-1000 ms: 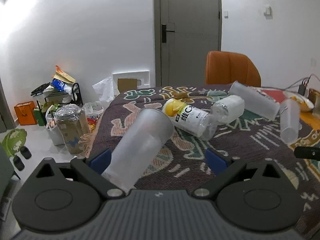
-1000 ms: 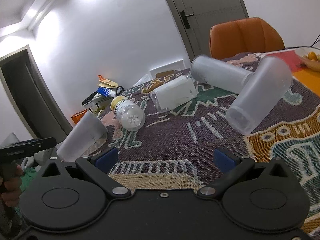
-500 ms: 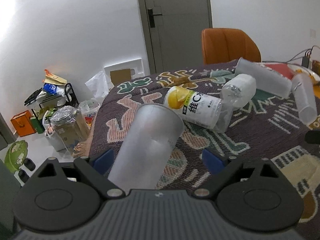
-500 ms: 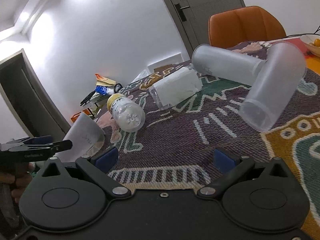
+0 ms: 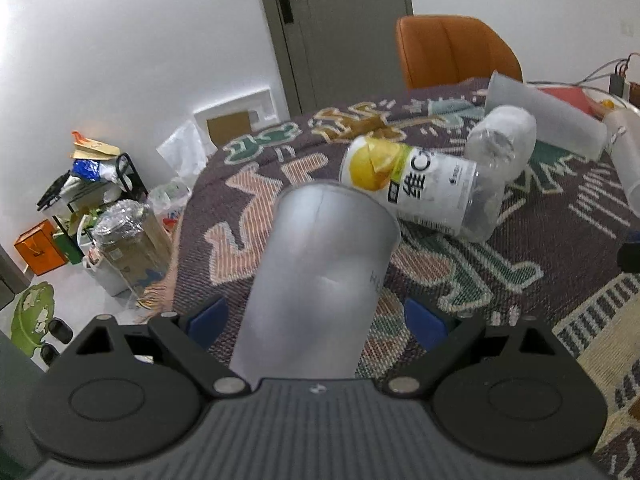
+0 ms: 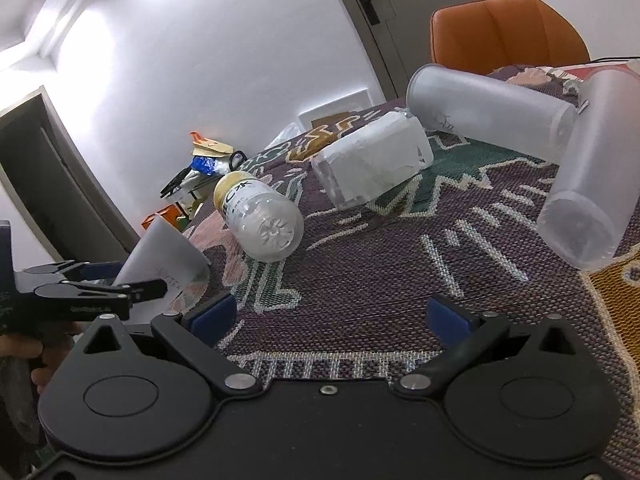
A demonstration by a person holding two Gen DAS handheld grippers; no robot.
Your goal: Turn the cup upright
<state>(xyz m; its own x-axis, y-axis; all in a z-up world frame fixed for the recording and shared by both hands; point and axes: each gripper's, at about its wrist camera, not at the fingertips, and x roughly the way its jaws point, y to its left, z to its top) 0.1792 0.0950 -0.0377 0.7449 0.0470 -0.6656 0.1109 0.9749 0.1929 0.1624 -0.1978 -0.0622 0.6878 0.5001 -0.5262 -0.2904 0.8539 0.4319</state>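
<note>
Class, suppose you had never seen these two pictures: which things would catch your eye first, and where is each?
First, the frosted cup that fills the near middle of the left wrist view, leaning between the open fingers of the left gripper. Next, the lemon-label bottle lying on its side on the patterned tablecloth just beyond. Then the orange chair behind the table.

Left claw (image 5: 316, 318): grey ribbed body, black arms, blue pads (image 5: 208, 316), prob. rubber.
</note>
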